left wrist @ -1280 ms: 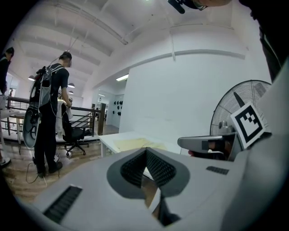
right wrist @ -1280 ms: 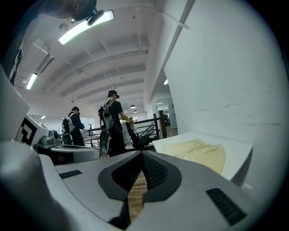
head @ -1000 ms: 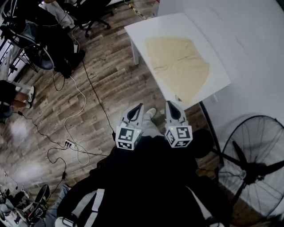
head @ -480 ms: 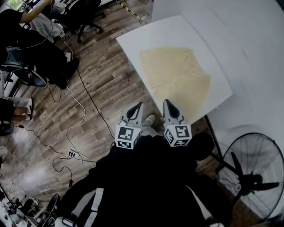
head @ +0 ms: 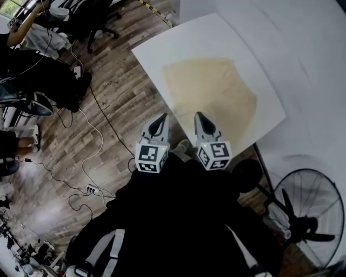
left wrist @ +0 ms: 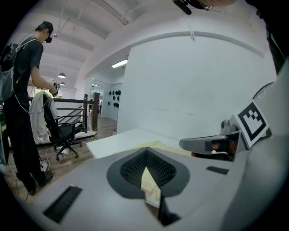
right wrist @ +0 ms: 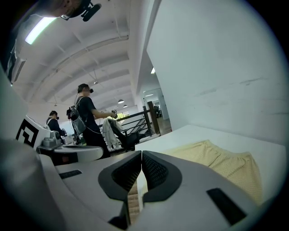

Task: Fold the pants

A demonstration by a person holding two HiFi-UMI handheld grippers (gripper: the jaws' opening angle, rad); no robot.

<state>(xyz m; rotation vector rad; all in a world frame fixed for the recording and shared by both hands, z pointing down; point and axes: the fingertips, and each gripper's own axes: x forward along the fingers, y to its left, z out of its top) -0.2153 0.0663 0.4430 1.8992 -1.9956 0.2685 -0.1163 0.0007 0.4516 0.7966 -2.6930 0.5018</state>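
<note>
Pale yellow pants (head: 213, 97) lie spread flat on a white table (head: 216, 38) ahead of me. Both grippers hover short of the table's near edge, side by side, holding nothing. My left gripper (head: 161, 118) is shut, its tips over the wooden floor just left of the table. My right gripper (head: 198, 116) is also shut, its tips at the near edge of the pants. In the left gripper view the shut jaws (left wrist: 146, 151) point at the table, with a strip of the pants (left wrist: 171, 148) beyond. The right gripper view looks past its shut gripper (right wrist: 142, 153) onto the pants (right wrist: 221, 164).
A standing fan (head: 303, 216) is at the right beside the table's near corner. Cables (head: 92, 135) and a power strip (head: 91, 189) run over the wooden floor on the left. Office chairs (head: 97, 16) and people (right wrist: 88, 117) are at the far left. A white wall stands behind the table.
Both grippers have moved forward toward the table, and the table with the pants now sits nearer to them. Both stay shut.
</note>
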